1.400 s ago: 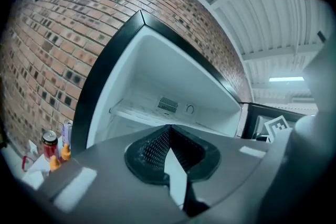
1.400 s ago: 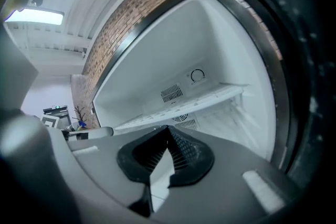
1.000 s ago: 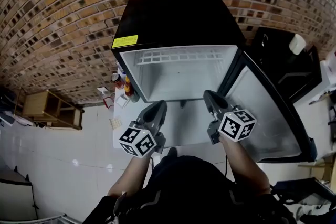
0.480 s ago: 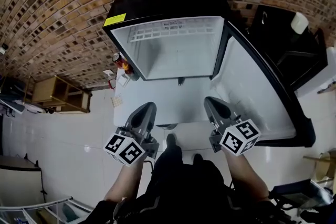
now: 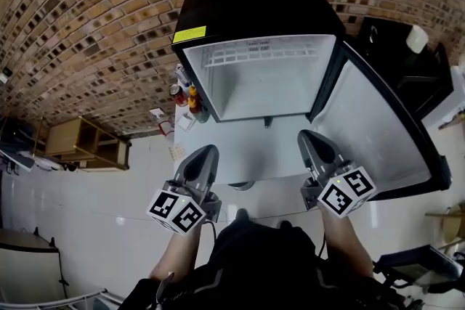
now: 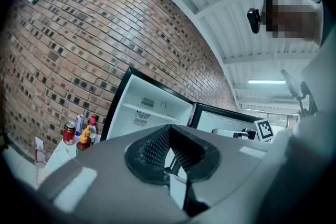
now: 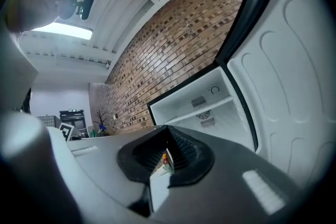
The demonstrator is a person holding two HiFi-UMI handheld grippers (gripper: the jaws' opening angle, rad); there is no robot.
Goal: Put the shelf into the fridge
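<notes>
The black mini fridge [image 5: 254,3] stands with its door [image 5: 370,134] swung out to the right. A white wire shelf [image 5: 254,54] lies across the upper part of its white interior; in the left gripper view the shelf [image 6: 157,111] reads as a level line. My left gripper [image 5: 209,150] and right gripper [image 5: 306,136] hover side by side in front of the fridge opening, over the white table [image 5: 247,156]. Both are shut, and I see nothing held between their fingers. The left gripper [image 6: 170,134] and the right gripper [image 7: 168,136] both point toward the fridge [image 7: 199,105].
Bottles and a can [image 5: 187,94] stand on the table left of the fridge. A low wooden shelf unit [image 5: 80,141] sits on the floor at the left. A black cabinet [image 5: 399,62] is behind the open door. A brick wall runs behind everything.
Both grippers have drawn back from the fridge opening toward my body and stayed shut. The head view has shifted, so the fridge sits a little further right in the picture.
</notes>
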